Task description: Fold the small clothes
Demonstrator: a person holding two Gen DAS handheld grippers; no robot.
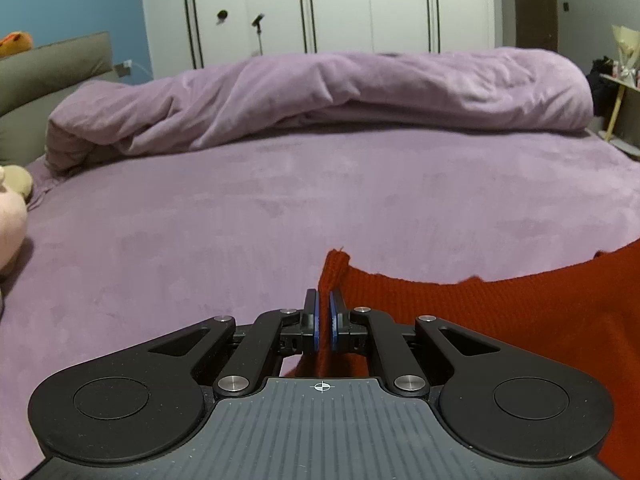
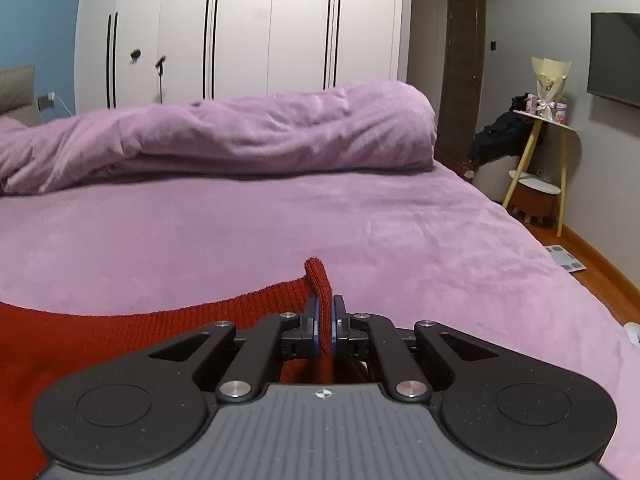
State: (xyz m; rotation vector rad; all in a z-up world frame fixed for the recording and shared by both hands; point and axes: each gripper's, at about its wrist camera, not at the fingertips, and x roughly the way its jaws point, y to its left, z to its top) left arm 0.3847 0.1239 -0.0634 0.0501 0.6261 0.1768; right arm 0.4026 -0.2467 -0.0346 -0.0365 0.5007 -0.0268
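A red knitted garment (image 1: 500, 320) hangs stretched just above the purple bed sheet (image 1: 200, 220). My left gripper (image 1: 322, 298) is shut on the garment's left corner, and a fold of red knit sticks up past its blue pads. In the right wrist view the same red garment (image 2: 100, 336) spreads to the left. My right gripper (image 2: 324, 304) is shut on its right corner, with a rolled tip of knit poking up between the fingers. The lower part of the garment is hidden under both grippers.
A rolled purple duvet (image 1: 320, 96) lies across the far side of the bed. Soft toys (image 1: 10, 208) sit at the bed's left edge. White wardrobes (image 2: 240, 32) stand behind. A small side table (image 2: 540, 152) and the floor (image 2: 592, 276) are off the bed's right edge.
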